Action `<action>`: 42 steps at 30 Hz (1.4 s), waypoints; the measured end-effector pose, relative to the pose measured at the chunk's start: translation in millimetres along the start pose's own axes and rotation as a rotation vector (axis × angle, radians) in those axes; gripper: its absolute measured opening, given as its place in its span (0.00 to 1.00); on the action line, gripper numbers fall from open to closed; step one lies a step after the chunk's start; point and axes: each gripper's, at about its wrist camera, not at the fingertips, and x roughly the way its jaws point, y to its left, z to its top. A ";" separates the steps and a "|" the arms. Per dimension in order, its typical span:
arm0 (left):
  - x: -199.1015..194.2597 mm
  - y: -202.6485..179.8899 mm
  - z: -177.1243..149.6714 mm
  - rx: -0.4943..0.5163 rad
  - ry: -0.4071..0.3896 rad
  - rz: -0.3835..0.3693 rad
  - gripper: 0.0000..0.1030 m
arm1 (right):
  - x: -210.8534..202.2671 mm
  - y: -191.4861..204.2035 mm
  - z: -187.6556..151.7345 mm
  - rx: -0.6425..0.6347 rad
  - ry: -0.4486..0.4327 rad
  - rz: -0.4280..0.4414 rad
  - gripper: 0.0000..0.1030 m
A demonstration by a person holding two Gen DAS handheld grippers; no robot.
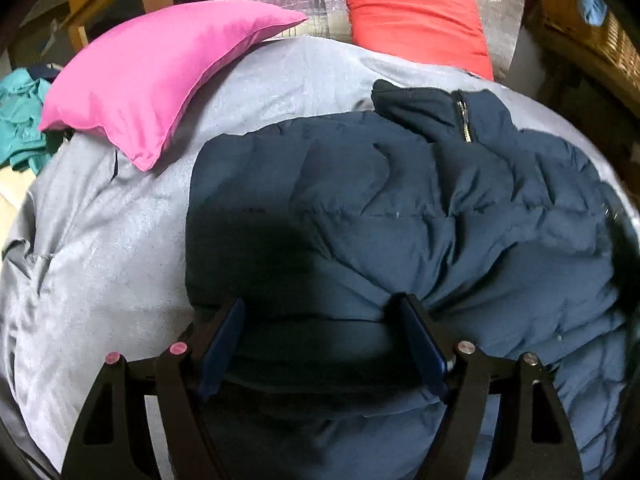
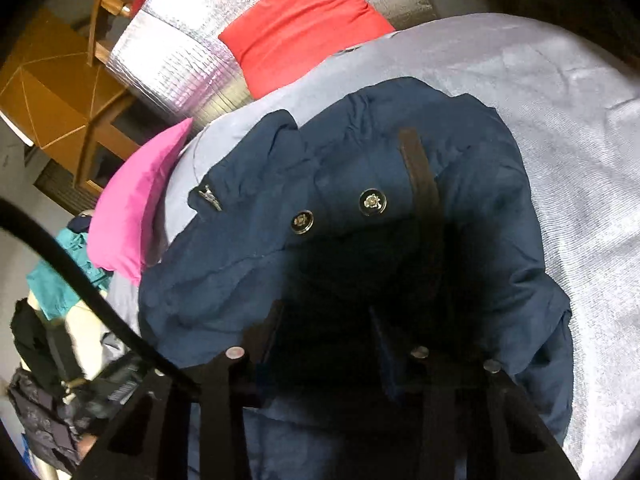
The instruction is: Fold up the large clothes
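Both wrist views look steeply down, close over one navy jacket [image 1: 400, 208].

Matt quilted cloth jacket [image 1: 420, 208]; crinkled shiny foil [image 2: 176, 56]; smooth pink pillow [image 1: 152, 80]

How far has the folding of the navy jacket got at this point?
Done: the navy jacket is spread on the grey bedcover, its collar toward the pink pillow and red pillow. In hand: the left tool straddles a bunched fold at the near edge; the right tool sits over shadowed fabric, grip unclear. Left: no finished fold shows yet.
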 end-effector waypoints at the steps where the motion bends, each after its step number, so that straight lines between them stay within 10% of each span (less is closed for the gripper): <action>1: -2.5 -2.3 1.2 0.011 -0.003 0.008 0.77 | -5.3 -1.7 0.7 0.010 -0.005 0.010 0.43; 26: -26.3 34.5 6.0 -0.076 -0.062 0.039 0.77 | -39.4 -24.8 9.3 0.061 -0.007 0.075 0.38; 32: 5.7 39.7 -2.8 -0.074 0.042 0.066 0.78 | -19.2 -24.0 4.7 0.047 0.052 0.035 0.38; 42: -29.4 48.7 3.5 -0.103 -0.050 0.065 0.77 | -45.8 -34.4 12.6 0.065 0.010 0.062 0.45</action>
